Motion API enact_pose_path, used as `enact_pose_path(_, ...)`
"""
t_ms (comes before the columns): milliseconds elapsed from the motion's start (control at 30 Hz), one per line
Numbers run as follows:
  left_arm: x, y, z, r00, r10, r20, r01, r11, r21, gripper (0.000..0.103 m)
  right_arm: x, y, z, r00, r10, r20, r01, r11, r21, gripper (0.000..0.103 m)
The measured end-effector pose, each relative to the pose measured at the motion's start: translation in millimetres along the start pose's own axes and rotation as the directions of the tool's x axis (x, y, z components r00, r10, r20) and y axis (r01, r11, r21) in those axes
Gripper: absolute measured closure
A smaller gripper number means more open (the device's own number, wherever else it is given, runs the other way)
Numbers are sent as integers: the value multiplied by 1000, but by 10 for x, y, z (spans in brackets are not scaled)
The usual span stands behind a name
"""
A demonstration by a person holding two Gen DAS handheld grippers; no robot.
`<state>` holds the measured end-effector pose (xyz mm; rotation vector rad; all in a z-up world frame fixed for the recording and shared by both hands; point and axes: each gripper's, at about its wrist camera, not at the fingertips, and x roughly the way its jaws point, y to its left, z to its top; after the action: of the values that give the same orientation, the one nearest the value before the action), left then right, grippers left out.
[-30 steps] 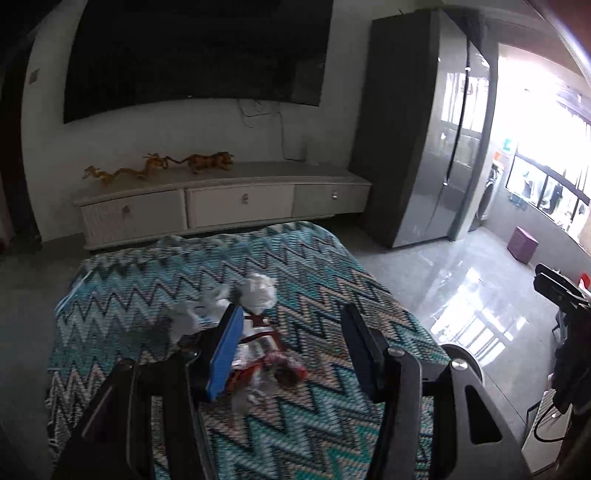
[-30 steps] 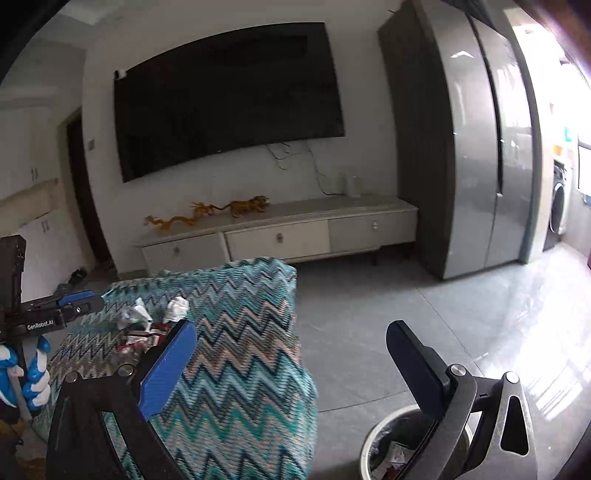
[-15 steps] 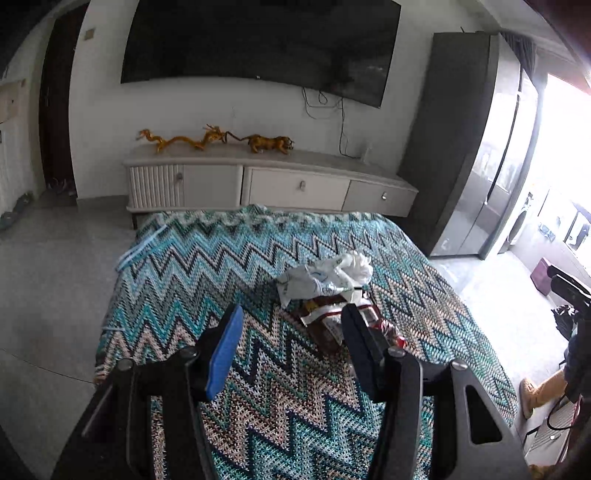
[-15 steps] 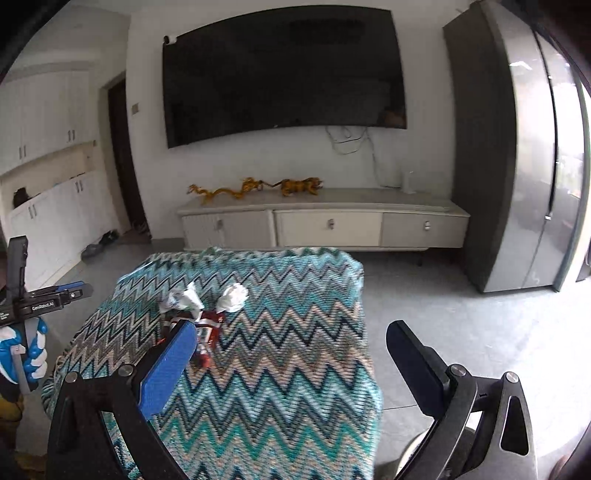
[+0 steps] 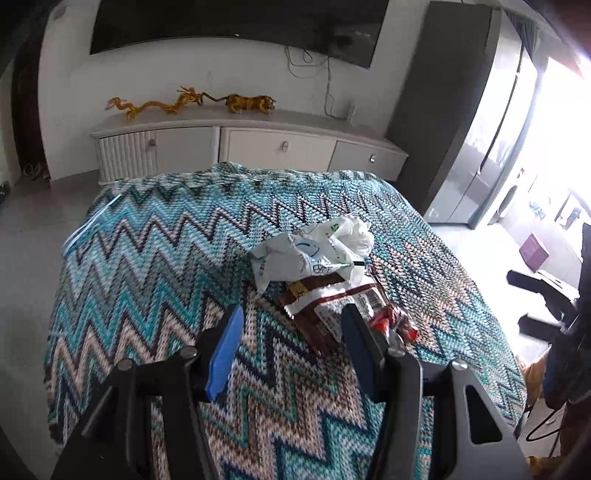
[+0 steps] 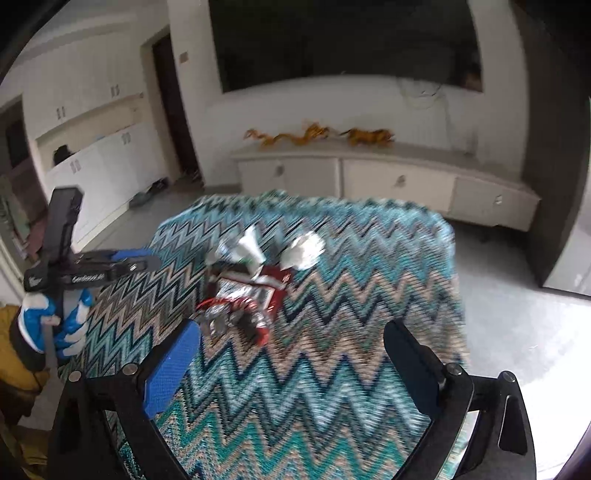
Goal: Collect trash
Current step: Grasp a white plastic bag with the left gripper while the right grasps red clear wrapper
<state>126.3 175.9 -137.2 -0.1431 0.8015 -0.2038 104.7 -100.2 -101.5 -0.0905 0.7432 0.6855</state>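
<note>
A pile of trash lies on a table under a zigzag teal cloth (image 5: 155, 258). In the left wrist view I see crumpled white plastic (image 5: 314, 251), a brown and white wrapper (image 5: 325, 302) and a red wrapper (image 5: 399, 325). My left gripper (image 5: 291, 343) is open and empty, just short of the brown wrapper. In the right wrist view the same pile shows as white scraps (image 6: 303, 251), a dark red wrapper (image 6: 255, 288) and crumpled red foil (image 6: 232, 317). My right gripper (image 6: 291, 362) is open and empty, above the cloth near the pile. The left gripper (image 6: 140, 264) shows at the left.
A long white sideboard (image 5: 258, 144) with gold dragon figures (image 5: 177, 103) stands behind the table under a wall TV (image 5: 236, 22). A tall grey cabinet (image 5: 465, 110) stands at the right. Grey floor (image 6: 517, 288) surrounds the table.
Both grippers have swung toward the table and come closer to the trash pile. The bin at the right gripper's lower edge has left the view. Both jaws stayed open.
</note>
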Motion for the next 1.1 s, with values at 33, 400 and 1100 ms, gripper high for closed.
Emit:
enact_pose_path(33,56,-6,30,1000,2,-4,-2,1000,15,50,72,7,2,1000,15,-12,-15,1000,-3,6)
enact_pose_path(400,692,-101,331,998,31,-53,-23,989,145,39,777,116,84,983,152,-105,-156,987,-35,11)
enact_pose_path(1100,1135,86,469,992,-48,-115,50,999,13,76,1266,156,-76,950,248,-188,-253,967,0,76)
